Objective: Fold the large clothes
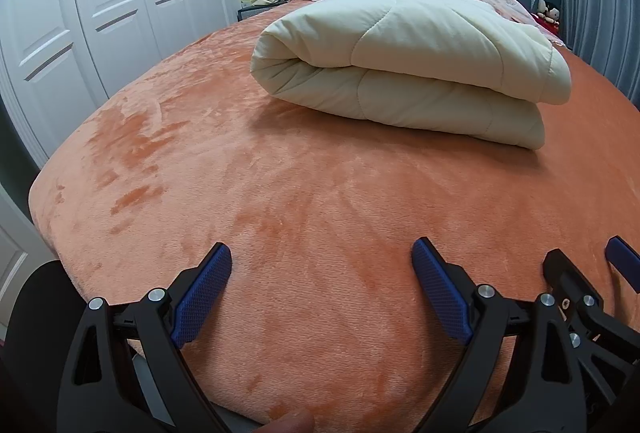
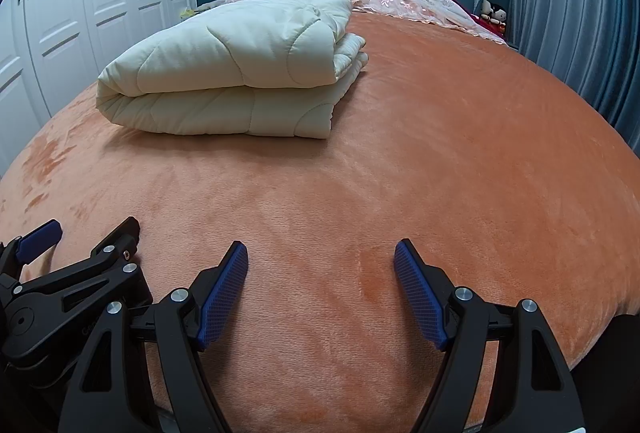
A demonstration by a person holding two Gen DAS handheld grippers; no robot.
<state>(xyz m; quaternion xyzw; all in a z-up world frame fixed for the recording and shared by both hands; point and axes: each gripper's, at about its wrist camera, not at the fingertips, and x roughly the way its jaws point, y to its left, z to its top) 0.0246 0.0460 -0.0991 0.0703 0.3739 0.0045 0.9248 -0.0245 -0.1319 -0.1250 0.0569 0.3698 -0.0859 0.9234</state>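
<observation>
Apparently near completion: both the left tool [image 1: 322, 261] and the right tool [image 2: 321, 261] hover spread open and empty over the bed [image 1: 280, 193], the cream quilt [image 1: 404, 69] lying folded well ahead of them.

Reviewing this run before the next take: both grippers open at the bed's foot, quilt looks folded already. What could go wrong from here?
1. The folded cream quilt has loose stepped layers at its far end; a one-sided grab may well unfold it.
2. It lies well beyond the open left gripper and right gripper, so a long reach over the orange blanket could drag and wrinkle it.
3. The grippers sit close side by side and might collide.
</observation>
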